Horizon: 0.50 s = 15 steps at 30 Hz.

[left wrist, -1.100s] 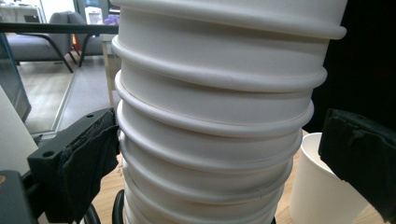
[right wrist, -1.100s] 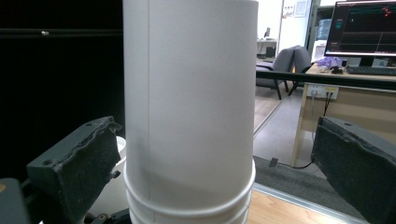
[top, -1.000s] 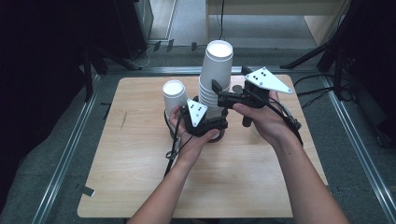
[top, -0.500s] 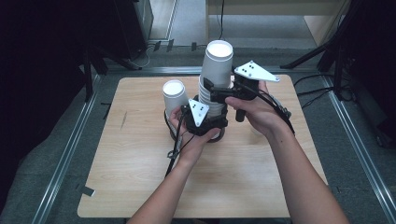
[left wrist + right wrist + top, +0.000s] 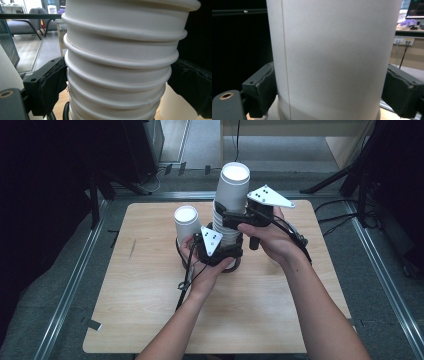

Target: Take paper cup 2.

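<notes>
A dim room with grey flooring surrounds a pale wooden table (image 5: pixel 150 320). Near its far edge, about midway along, stands a tall stack of white paper cups (image 5: pixel 230 210), with a single white cup (image 5: pixel 186 222) just beside it. The left gripper (image 5: pixel 220 251) clasps the ribbed lower part of the stack, pads pressed to both sides. The right gripper (image 5: pixel 227 220), whose jaws have just been closing, holds the smooth wall of the top cup (image 5: pixel 332 57), pads against it.

no readable text, labels or numbers anywhere
</notes>
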Tool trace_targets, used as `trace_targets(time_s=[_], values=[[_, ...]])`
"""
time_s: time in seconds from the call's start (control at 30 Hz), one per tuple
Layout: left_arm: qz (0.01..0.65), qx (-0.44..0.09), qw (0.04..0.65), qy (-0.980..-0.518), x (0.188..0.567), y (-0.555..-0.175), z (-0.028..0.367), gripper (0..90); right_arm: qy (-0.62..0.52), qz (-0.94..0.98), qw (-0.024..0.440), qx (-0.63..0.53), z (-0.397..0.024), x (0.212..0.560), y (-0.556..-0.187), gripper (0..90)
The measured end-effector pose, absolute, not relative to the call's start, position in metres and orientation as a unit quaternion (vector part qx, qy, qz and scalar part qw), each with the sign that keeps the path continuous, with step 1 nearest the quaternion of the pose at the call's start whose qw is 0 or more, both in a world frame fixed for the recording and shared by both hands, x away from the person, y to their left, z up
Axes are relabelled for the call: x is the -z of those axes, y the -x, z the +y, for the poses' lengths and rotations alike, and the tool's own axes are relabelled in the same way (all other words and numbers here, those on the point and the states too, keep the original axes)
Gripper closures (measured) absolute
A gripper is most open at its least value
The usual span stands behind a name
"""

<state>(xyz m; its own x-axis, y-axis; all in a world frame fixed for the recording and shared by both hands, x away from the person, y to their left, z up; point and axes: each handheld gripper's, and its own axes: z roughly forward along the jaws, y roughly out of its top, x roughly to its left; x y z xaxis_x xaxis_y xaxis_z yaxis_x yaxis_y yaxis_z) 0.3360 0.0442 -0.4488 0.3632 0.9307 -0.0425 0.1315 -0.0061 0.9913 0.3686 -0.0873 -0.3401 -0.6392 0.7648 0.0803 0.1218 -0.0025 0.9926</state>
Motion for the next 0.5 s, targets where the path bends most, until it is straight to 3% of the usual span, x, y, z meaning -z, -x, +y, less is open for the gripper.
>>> trace_targets(time_s=[0.5], values=[[0.437, -0.353, 0.557, -0.611, 0.449, -0.336, 0.045, 4.0, -0.353, 0.614, 0.282, -0.647, -0.085, 0.319, -0.361, 13.3]])
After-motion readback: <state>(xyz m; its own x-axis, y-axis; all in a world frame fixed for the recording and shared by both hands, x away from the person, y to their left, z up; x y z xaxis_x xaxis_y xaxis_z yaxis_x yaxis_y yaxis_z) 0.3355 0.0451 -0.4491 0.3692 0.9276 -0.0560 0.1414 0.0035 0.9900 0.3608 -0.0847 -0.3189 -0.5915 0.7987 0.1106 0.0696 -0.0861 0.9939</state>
